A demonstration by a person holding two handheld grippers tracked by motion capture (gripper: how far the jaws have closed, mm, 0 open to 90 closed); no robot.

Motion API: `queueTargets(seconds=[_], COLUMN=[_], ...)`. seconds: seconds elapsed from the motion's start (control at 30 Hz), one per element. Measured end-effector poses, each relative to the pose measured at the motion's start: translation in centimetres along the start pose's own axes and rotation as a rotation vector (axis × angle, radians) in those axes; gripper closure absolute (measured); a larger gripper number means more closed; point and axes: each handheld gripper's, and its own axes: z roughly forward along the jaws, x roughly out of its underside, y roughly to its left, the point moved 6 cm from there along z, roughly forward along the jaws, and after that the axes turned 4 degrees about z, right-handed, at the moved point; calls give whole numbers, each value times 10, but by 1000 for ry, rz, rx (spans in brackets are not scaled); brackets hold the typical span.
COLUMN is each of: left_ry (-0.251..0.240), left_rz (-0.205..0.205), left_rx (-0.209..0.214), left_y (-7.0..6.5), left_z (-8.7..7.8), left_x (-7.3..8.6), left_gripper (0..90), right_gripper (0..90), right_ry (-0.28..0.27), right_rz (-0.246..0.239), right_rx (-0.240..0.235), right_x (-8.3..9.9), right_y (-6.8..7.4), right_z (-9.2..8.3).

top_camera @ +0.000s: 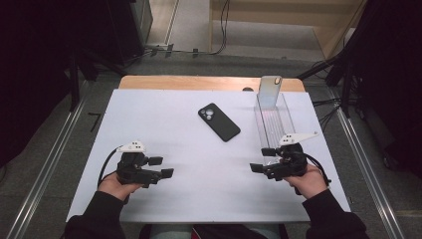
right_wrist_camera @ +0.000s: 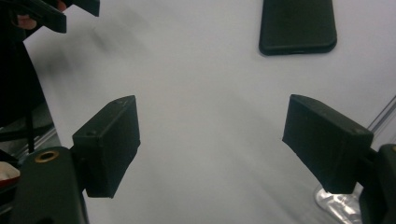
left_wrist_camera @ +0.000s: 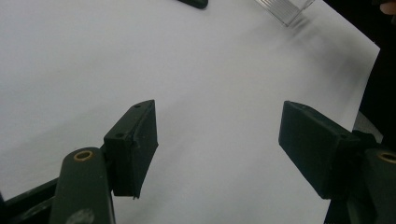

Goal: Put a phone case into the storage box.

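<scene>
High view is showing the black phone (top_camera: 219, 122) lying slantwise, up ahead between both open, empty tongs, a bit closer to the right tongs (top_camera: 262, 159) than the left tongs (top_camera: 161, 167).

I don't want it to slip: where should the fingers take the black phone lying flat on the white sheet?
Probably across the black phone's two long edges near its middle, coming straight down from above: it lies flat, camera side up, with bare white sheet all round it.
</scene>
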Motion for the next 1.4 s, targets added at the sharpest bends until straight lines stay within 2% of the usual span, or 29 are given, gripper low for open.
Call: queueTargets(seconds=[0.1,0.3,0.47,0.6,0.77,0.93,1.13,1.2,1.33,1.4], left_ry=[-1,-7,0,-10,-20,-36,-39,-34,-31,-30], left_rz=[4,9,7,-5,-5,-22,-33,-31,-40,-41], left_rx=[0,-2,0,1,-4,3,-7,-8,-11,-16], left_y=[-1,-5,-4,-3,-3,-3,-3,-3,-3,-2], left_z=[0,0,1,-1,-2,-2,-4,-5,-6,-7], left_x=[0,-2,-1,-2,-2,-4,-3,-2,2,3], left_gripper=[284,284,284,284,284,285,284,284,285,284], right_gripper=[170,169,170,171,171,171,169,168,168,168], right_ry=[-4,11,12,21,30,34,11,4,49,40], right_rz=[-8,-18,-16,-9,-25,-37,-39,-23,20,12], right_rx=[-19,-15,-16,-37,-36,-31,-22,-22,-30,-24], right_x=[7,18,19,19,19,17,8,5,0,-6], right_y=[4,4,3,5,5,8,13,14,13,13], right_z=[-2,-3,-4,-2,3,7,14,17,21,22])
